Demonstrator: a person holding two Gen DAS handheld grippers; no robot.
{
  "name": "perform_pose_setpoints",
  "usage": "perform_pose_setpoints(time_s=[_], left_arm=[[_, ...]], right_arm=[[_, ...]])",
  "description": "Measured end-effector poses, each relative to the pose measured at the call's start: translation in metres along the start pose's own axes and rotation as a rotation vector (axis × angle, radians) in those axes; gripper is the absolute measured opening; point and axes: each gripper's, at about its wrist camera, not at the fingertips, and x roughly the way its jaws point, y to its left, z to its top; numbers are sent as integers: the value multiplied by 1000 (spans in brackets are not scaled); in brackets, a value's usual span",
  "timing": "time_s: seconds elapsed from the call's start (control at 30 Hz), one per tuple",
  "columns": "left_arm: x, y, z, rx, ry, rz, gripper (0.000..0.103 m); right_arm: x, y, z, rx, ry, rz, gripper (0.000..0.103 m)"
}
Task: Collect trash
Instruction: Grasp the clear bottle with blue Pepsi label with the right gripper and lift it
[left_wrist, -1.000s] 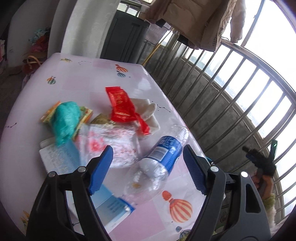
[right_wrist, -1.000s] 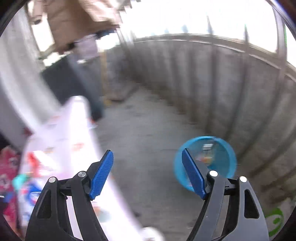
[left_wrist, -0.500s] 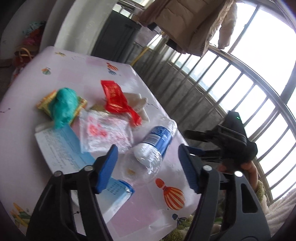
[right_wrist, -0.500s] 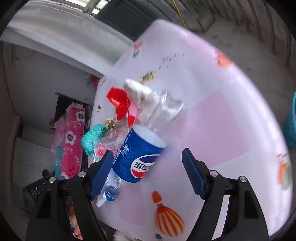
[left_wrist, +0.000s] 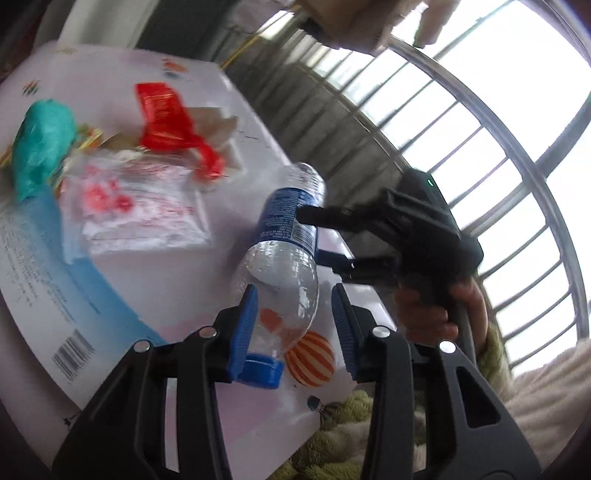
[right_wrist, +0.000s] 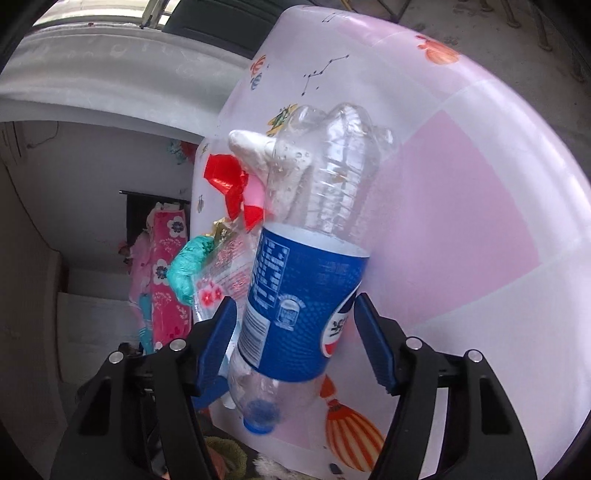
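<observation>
1. The empty plastic bottle (right_wrist: 306, 280) is lying on its side near the front edge of the pink table (right_wrist: 461, 229), its blue cap (left_wrist: 260, 371) pointing toward the person.
2. The right gripper (right_wrist: 293, 334) is straddling the blue label band with its jaws parted wider than the bottle; a gap is showing at the right pad, and contact on the left pad cannot be told.
3. The left gripper (left_wrist: 293, 326) is bracketing the clear shoulder just above the cap, jaws partly open, the left pad at or nearly touching the plastic and the right pad apart from it. It is gripping nothing.
4. To do the step well, only one gripper should be closing, probably the right, squarely across the label where the wall is stiffest.
5. The squeeze should be gentle, since thin empty plastic buckles and can squirt out sideways.
6. The other litter is waiting well behind: the red wrapper (left_wrist: 162, 116), the teal bag (left_wrist: 42, 142) and the clear printed bag (left_wrist: 133, 210).
</observation>
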Motion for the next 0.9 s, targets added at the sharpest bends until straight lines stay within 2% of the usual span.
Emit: perform_pose_setpoints(time_s=[0.1, 0.3, 0.4, 0.67, 0.9], left_arm=[[4, -2, -1, 13, -13, 32, 38], [20, 12, 11, -75, 9, 37, 37], [31, 7, 11, -70, 33, 17, 37], [45, -9, 17, -16, 59, 21, 34], [24, -3, 29, 7, -23, 152, 33]], right_arm=[[-2, -6, 3, 11, -11, 2, 65], [0, -13, 5, 11, -13, 17, 64], [2, -13, 5, 5, -12, 28, 62], [-11, -17, 13, -51, -53, 3, 59], [-12, -14, 32, -120, -35, -21, 59]])
